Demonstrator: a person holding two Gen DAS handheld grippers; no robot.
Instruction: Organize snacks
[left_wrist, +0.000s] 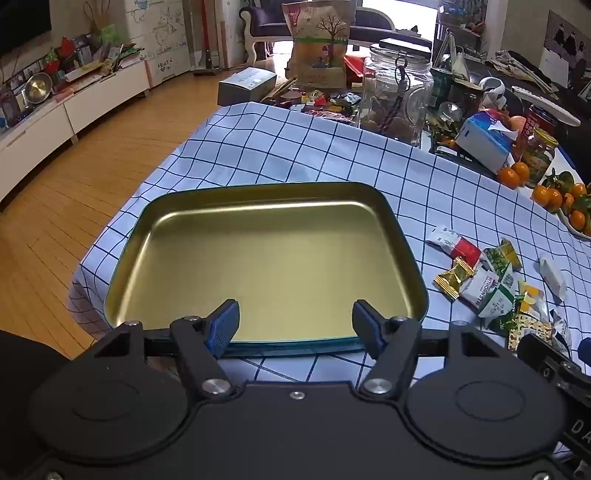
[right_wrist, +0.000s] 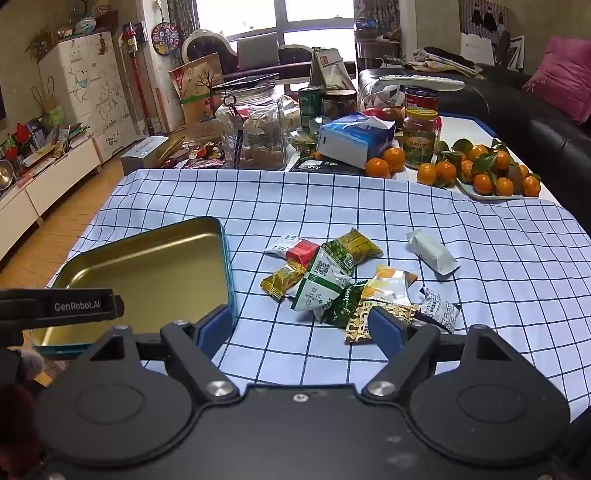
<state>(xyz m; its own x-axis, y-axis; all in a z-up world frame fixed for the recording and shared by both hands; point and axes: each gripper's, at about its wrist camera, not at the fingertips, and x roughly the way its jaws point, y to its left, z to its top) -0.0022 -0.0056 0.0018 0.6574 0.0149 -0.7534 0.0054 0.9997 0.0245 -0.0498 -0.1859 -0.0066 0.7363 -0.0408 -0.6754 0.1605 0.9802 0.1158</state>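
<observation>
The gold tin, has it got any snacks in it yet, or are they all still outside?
Nothing is in yet: the gold tin sits bare on the checked cloth. Nothing is in hand either; the left claw is open at the tin's near rim, and the right claw is open beside the snack pile. Every packet still needs moving, including the white packet lying apart.

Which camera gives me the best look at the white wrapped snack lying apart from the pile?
The right wrist view: the white wrapped snack lies whole and unobstructed on the checked cloth, right of the snack pile. In the left wrist view it sits near the right edge, small and distorted.
</observation>
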